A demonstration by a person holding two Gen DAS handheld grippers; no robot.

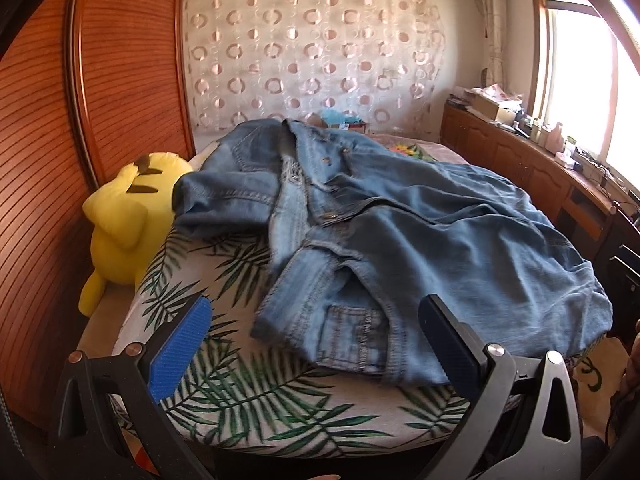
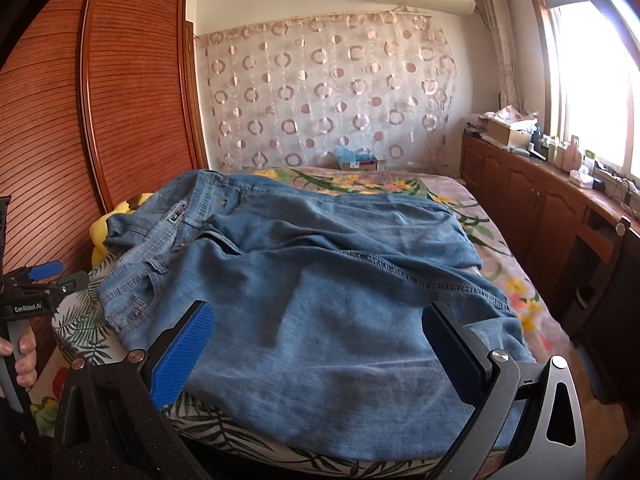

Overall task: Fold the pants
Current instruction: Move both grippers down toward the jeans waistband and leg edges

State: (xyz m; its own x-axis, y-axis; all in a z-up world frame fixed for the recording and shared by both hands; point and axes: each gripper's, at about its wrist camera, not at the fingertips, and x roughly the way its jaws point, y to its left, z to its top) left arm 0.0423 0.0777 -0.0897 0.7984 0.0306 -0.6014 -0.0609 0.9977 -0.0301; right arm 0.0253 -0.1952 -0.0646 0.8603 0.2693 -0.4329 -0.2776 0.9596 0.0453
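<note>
Blue denim pants [image 1: 420, 232] lie rumpled across the bed, waistband and pockets toward the left, legs spreading right. In the left wrist view my left gripper [image 1: 316, 320] is open above the near waistband corner, with nothing between its blue pads. The right wrist view shows the pants [image 2: 320, 280] filling the bed's near half. My right gripper [image 2: 316, 328] hangs open over a pant leg, holding nothing. At the far left of that view a hand holds the left gripper [image 2: 44, 276] beside the waistband.
The bed [image 1: 248, 412] carries a leaf-print sheet [image 2: 224, 436] and a floral blanket [image 2: 516, 280]. A yellow plush toy [image 1: 128, 224] leans against the wooden wardrobe [image 1: 52, 160] on the left. Low wooden cabinets [image 2: 532, 204] with clutter run under the window at the right.
</note>
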